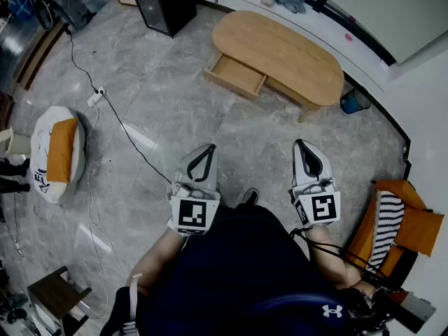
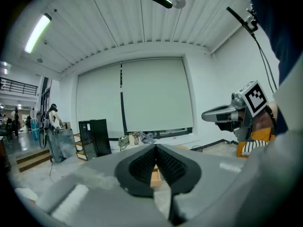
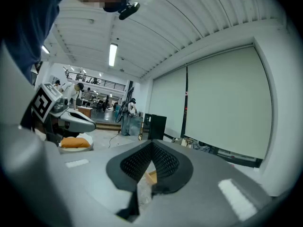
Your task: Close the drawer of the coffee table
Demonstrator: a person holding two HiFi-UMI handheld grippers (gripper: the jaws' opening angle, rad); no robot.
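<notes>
An oval wooden coffee table (image 1: 280, 51) stands on the grey stone floor ahead of me. Its drawer (image 1: 234, 75) is pulled out toward me on the near left side. My left gripper (image 1: 209, 148) and right gripper (image 1: 300, 143) are held side by side near my body, well short of the table, both shut and empty. In the left gripper view the jaws (image 2: 155, 146) meet at the tip, with a sliver of the wooden drawer (image 2: 155, 176) showing below them. The right gripper view shows its jaws (image 3: 151, 143) closed too, with a bit of the drawer (image 3: 151, 177) beneath.
A black cabinet (image 1: 164, 2) stands at the far left of the table. A white and orange cushion (image 1: 57, 152) lies on the left, with a cable (image 1: 119, 121) running across the floor. An orange chair (image 1: 392, 222) is at right and a blue bin (image 1: 353, 101) beside the table.
</notes>
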